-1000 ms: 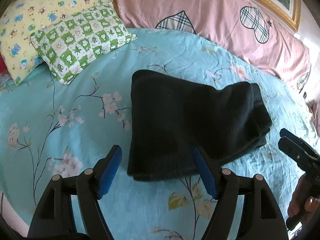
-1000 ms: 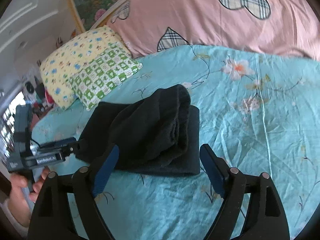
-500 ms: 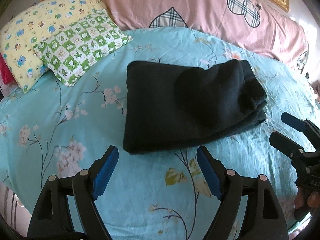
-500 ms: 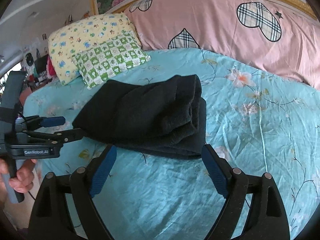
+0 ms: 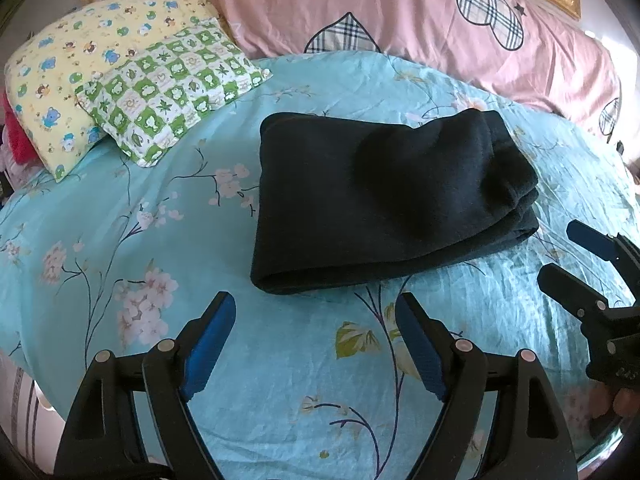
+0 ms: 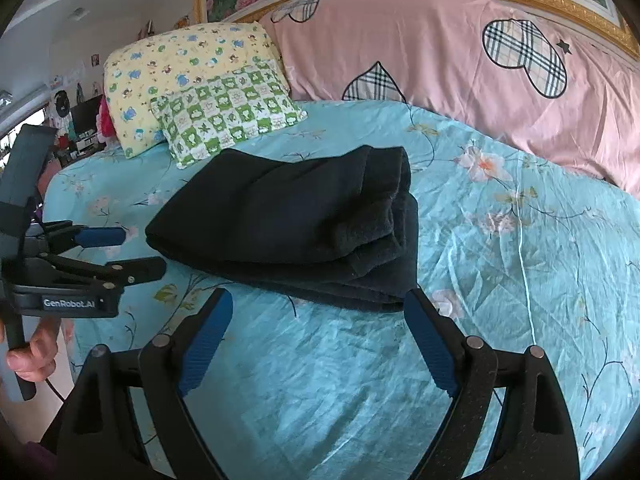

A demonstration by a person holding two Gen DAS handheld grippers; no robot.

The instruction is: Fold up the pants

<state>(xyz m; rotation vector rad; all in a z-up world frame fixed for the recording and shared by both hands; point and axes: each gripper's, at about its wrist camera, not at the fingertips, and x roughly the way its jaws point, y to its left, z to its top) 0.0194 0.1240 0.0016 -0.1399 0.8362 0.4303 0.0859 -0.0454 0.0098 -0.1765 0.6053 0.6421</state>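
Left wrist view: black pants (image 5: 384,204) lie folded into a thick rectangular bundle in the middle of the turquoise floral bedsheet (image 5: 160,264).
Pants, look: soft dark fabric, stacked layers showing at the right-hand end, a rounded fold at the near-left corner.
Pants, surroundings: green checked pillow (image 5: 168,88) and yellow pillow (image 5: 72,64) sit beyond them to the left, pink quilt (image 5: 420,20) behind.
Hard to see: seams and waistband vanish in the black; both gripper bodies are cut off by the frame edge.
Left gripper (image 5: 316,344): blue-padded jaws spread wide, holding nothing, just short of the pants.
Right gripper (image 6: 318,334): jaws equally wide apart, empty, hovering near the bundle's edge.
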